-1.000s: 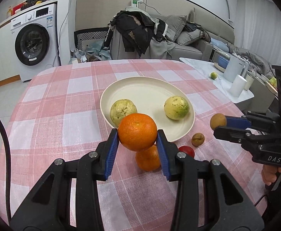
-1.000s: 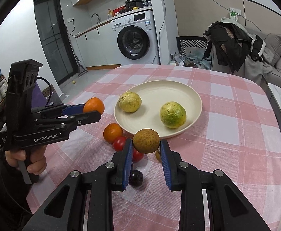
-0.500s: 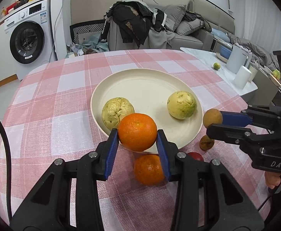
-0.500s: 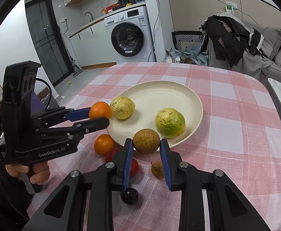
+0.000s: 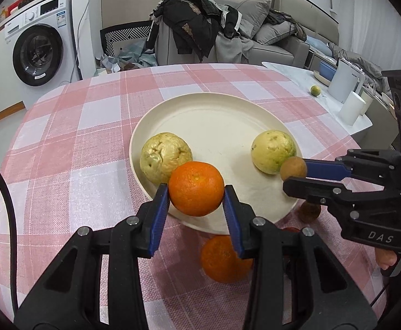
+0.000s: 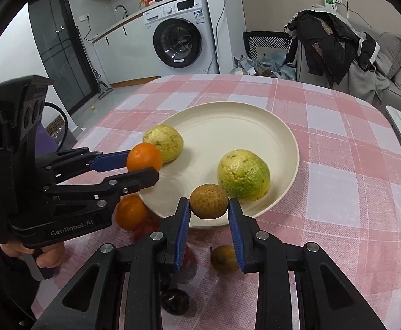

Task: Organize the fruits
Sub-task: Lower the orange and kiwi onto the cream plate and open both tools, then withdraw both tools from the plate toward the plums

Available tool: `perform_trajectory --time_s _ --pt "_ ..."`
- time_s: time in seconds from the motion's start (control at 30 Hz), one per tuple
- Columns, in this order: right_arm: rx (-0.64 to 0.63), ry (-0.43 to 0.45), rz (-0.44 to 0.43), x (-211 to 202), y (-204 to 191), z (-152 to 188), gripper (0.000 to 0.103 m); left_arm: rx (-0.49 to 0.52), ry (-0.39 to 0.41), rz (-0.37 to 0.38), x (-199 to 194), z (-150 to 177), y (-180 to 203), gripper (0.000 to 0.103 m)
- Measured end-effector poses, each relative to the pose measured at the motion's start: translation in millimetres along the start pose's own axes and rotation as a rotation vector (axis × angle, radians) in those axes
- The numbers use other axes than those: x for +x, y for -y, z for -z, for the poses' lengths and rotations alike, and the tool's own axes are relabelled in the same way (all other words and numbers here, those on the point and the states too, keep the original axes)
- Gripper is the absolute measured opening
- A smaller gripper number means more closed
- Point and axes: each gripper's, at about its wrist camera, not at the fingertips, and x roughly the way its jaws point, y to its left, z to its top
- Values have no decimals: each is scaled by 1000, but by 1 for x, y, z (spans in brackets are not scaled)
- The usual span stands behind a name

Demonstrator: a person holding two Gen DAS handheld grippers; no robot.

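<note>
The left gripper [image 5: 196, 192] is clamping an orange [image 5: 196, 188] between its blue pads, holding it over the near rim of a cream plate [image 5: 214, 121]. The right gripper [image 6: 208, 206] is squeezing a small brown fruit [image 6: 208, 201] between its pads, also over the plate's near rim, just in front of a yellow-green fruit [image 6: 244, 175] that is lying in the plate. A second pale yellow fruit [image 6: 163, 143] is sitting in the plate just beyond the left gripper's orange.

Under and behind the tools, on the cloth, more fruit is waiting: a second orange [image 5: 222, 258] below the left gripper's right finger, something red [image 6: 142, 227] beside it, a small brown pear-shaped fruit [image 6: 224, 258] under the right gripper, and a dark round fruit [image 6: 175, 301] nearest the right camera. A hand [image 6: 46, 255] is gripping the left tool's handle.

The round table is wearing a pink and white checked cloth [image 5: 71, 148], which is lying flat and is mostly bare ahead of the plate. Beyond the table, a white washing machine [image 6: 181, 31] is standing under a counter with a tap, next to a dark glass door [image 6: 54, 41]. Ahead and to the right, a grey sofa [image 5: 269, 44] is carrying cushions and a heap of dark clothes [image 5: 195, 22]. To the right of the left gripper, a low white side table [image 5: 296, 77] is holding a small green fruit [image 5: 315, 90] and white containers.
</note>
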Motion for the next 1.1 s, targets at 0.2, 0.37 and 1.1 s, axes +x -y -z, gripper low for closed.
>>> perform_trajectory --time_s 0.2,0.37,1.1 --pt "7 -1 39 5 10 -5 29 7 -2 -19 7 -4 -2 36" --pt "29 2 67 6 21 -8 29 7 -7 -27 13 -9 -4 37" --pt "52 71 131 4 29 -13 50 -8 56 -61 -6 -3 -7 70"
